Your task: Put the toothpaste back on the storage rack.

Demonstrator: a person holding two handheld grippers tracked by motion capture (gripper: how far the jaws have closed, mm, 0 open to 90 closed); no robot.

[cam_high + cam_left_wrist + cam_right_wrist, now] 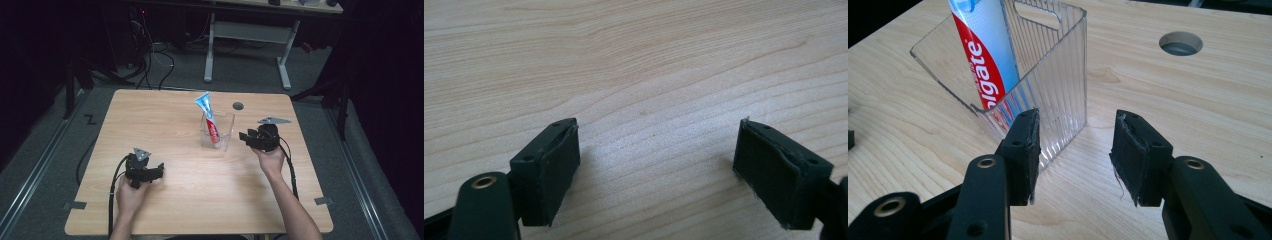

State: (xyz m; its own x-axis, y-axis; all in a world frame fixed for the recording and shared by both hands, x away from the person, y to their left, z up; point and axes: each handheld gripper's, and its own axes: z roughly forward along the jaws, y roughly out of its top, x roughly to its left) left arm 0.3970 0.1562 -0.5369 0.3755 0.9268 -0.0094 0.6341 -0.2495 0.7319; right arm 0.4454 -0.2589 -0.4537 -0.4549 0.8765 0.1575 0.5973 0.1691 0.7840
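Note:
A red, white and blue toothpaste tube (209, 118) (985, 52) stands upright in a clear ribbed plastic bin (218, 131) (1053, 95) near the middle of the wooden table (200, 200). My right gripper (246, 137) (1075, 150) hovers just right of the bin, open, with nothing between its jaws; its left pad (1027, 150) is close to the bin's near corner. My left gripper (159, 171) (656, 170) rests low over bare wood at the front left, open wide and empty.
A round cable hole (238, 105) (1180, 43) lies in the tabletop behind the bin. Cables trail from both grippers toward the table's front edge. A desk frame (247, 45) stands on the floor beyond the table.

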